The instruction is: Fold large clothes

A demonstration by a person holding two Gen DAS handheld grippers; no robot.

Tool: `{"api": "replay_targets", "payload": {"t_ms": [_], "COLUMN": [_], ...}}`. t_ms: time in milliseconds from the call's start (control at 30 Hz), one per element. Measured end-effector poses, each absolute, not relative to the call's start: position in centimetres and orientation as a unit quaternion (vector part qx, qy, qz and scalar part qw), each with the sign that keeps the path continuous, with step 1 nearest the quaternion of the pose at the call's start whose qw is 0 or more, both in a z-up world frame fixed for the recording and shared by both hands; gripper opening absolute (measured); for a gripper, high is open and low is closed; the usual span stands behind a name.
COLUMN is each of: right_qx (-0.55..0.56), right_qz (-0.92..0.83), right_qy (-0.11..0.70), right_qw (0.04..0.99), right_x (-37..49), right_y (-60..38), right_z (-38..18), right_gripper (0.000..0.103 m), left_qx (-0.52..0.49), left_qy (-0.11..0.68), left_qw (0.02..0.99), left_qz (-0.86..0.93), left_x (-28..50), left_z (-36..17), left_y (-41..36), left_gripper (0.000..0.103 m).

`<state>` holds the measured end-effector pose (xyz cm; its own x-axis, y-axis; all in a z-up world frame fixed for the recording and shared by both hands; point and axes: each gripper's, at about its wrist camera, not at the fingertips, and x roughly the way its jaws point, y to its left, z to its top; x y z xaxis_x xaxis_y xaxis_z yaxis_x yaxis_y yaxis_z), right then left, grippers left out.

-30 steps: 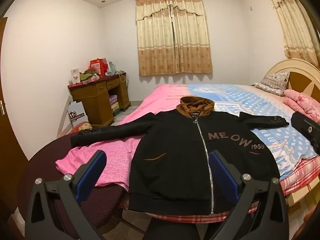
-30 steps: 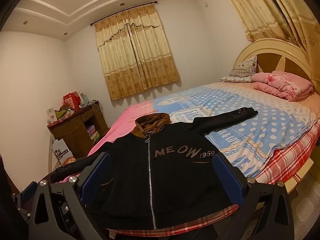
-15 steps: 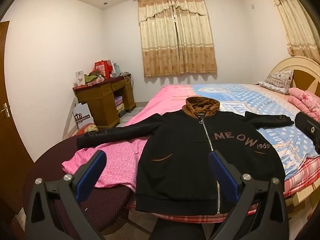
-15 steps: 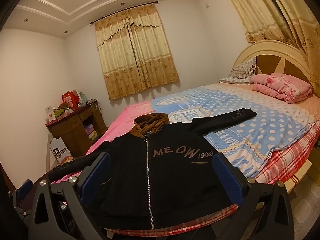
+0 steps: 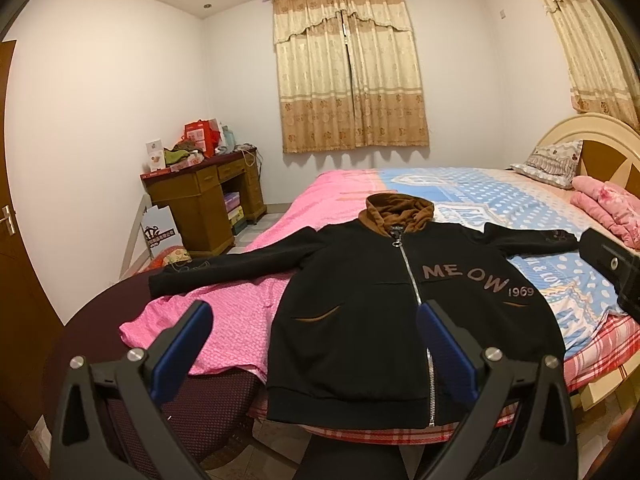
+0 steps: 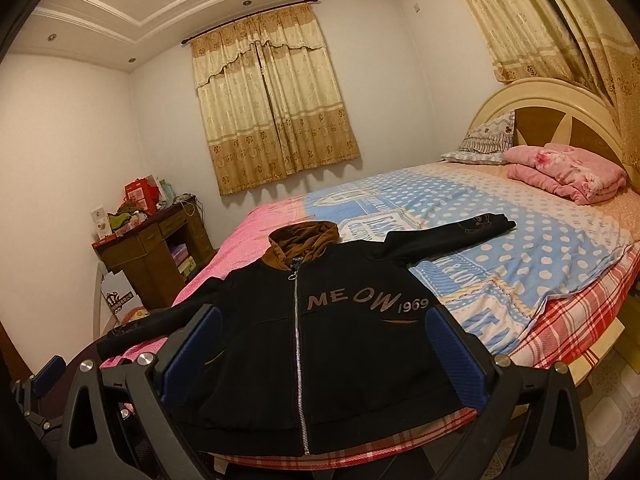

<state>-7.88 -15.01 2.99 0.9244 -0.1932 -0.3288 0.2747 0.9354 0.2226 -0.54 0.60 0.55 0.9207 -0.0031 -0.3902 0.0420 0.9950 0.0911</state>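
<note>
A black zip jacket (image 5: pixel 360 312) with a brown hood and "MEOW 1969" on the chest lies flat, front up, at the foot of the bed, both sleeves spread out sideways. It also shows in the right wrist view (image 6: pixel 320 340). My left gripper (image 5: pixel 312 348) is open and empty, held in the air in front of the jacket's hem. My right gripper (image 6: pixel 324 344) is open and empty, also short of the hem. The right gripper's body (image 5: pixel 612 268) shows at the right edge of the left wrist view.
The bed (image 6: pixel 520 248) has a blue dotted and pink cover; a folded pink blanket (image 6: pixel 568 172) and pillow (image 6: pixel 484 140) lie near the headboard. A wooden desk (image 5: pixel 200 200) with clutter stands at the left wall. A dark round surface (image 5: pixel 100 320) lies under the left sleeve.
Both grippers have drifted slightly, the left view shifting left so the jacket sits further right in it. The jacket has not moved and both grippers stay open.
</note>
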Motion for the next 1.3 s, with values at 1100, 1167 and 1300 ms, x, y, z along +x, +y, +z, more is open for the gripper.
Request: {"api": "replay_targets", "payload": {"t_ms": [1100, 1167, 1300], "right_qx": [0.134, 0.134, 0.135], "right_qz": [-0.114, -0.115, -0.114], "right_qy": [0.160, 0.160, 0.160], "right_qw": [0.971, 0.971, 0.971], "right_x": [-7.71, -7.72, -7.71], "right_y": [-14.64, -14.58, -14.70], "right_z": [2.58, 2.49, 2.59], "right_gripper": [0.102, 0.102, 0.102], "left_qx": [0.049, 0.049, 0.049], "left_qy": [0.198, 0.198, 0.198], "left_qw": [0.979, 0.979, 0.979], "left_qz": [-0.012, -0.012, -0.012], "left_x": [-0.63, -0.63, -0.64], "left_z": [0.57, 0.55, 0.55], "left_y": [0.38, 0.35, 0.39], "left_gripper": [0.103, 0.103, 0.103]}}
